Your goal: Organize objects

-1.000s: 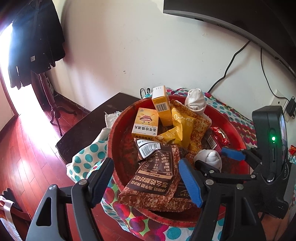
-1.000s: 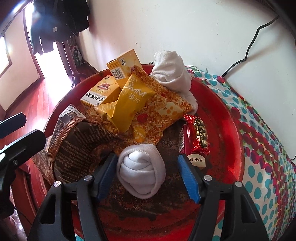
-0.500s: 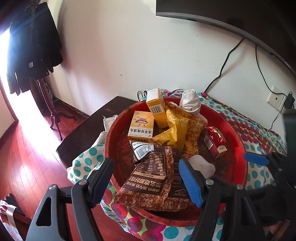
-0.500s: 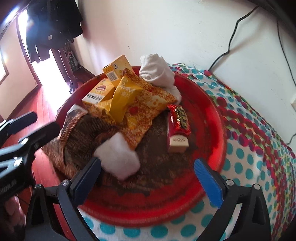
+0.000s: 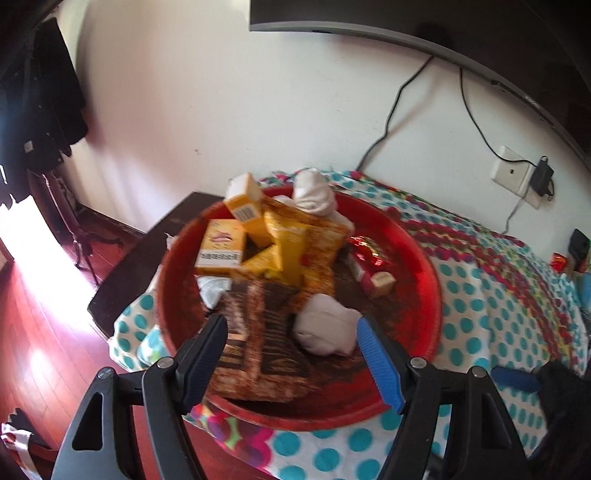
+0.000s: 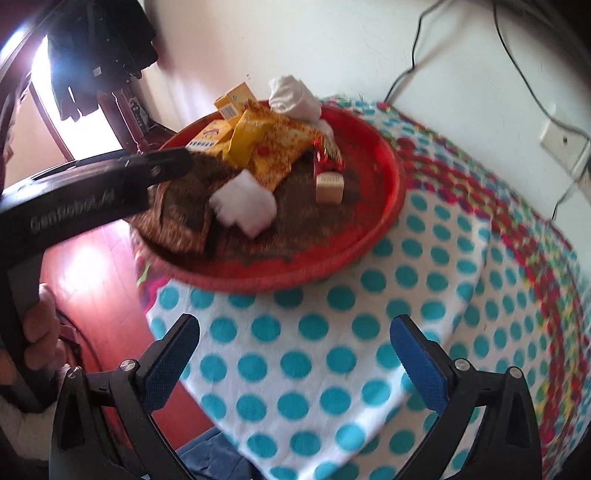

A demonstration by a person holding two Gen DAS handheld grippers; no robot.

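Note:
A round red tray [image 5: 424, 266] [image 6: 384, 206] holds yellow boxes [image 5: 221, 247], yellow snack bags [image 5: 288, 251], a brown packet [image 5: 258, 332], a red candy pack [image 5: 369, 266] and two rolled white socks. One sock [image 5: 327, 330] [image 6: 243, 205] lies near the tray's front; the other [image 5: 314, 192] is at the back. My left gripper [image 5: 291, 363] is open and empty, over the tray's near side, beside the front sock. My right gripper [image 6: 295, 365] is open and empty, over the dotted cloth, away from the tray.
The tray stands on a polka-dot cloth [image 6: 332, 350] over a table. A dark side table [image 5: 140, 258] and red wood floor [image 5: 44, 332] lie left. A wall socket [image 5: 511, 173], cables and a monitor edge [image 5: 369, 29] are behind.
My right gripper opened, let the white sock drop onto the tray and pulled back over the cloth. My left gripper shifted slightly toward the tray's front.

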